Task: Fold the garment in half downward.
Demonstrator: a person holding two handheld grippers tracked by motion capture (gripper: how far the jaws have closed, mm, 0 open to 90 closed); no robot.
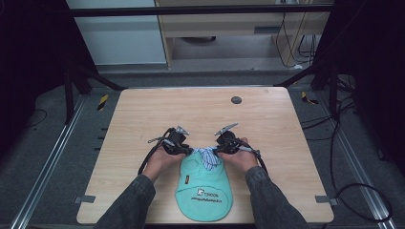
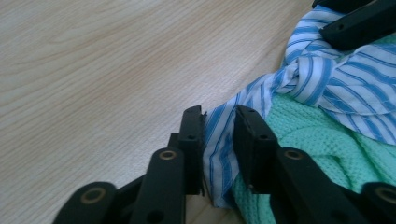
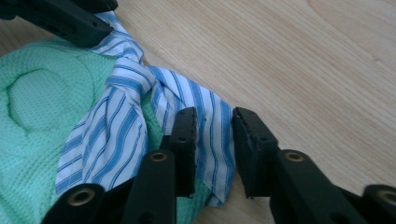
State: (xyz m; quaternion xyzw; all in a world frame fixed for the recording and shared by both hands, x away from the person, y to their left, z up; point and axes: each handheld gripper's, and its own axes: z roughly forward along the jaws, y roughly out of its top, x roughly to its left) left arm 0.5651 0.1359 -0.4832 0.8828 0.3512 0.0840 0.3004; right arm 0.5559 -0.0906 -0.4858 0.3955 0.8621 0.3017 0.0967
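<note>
Fingers (image 2: 191,140) of our left gripper (image 2: 218,140) stand a little apart with one end of the blue-striped cloth tie (image 2: 219,149) running between them; whether they pinch it we cannot tell. Our right gripper (image 3: 215,144) shows the same: its fingers (image 3: 250,144) are slightly apart around the tie's other end, grip unclear. Between the two ends sits a knot (image 2: 299,77), lying at the far edge of the mint-green knitted garment (image 1: 203,183) (white lettering near its hem).

From above, both hands (image 1: 160,162) meet over the garment, which lies on the near middle of the light wooden surface (image 1: 143,124). A small dark round disc (image 1: 236,99) is set into the surface near its far edge. Around it we see grey floor (image 1: 47,157), metal rails (image 1: 45,167), black cables (image 1: 356,191) at right, and pale cabinets (image 1: 124,38) beyond.
</note>
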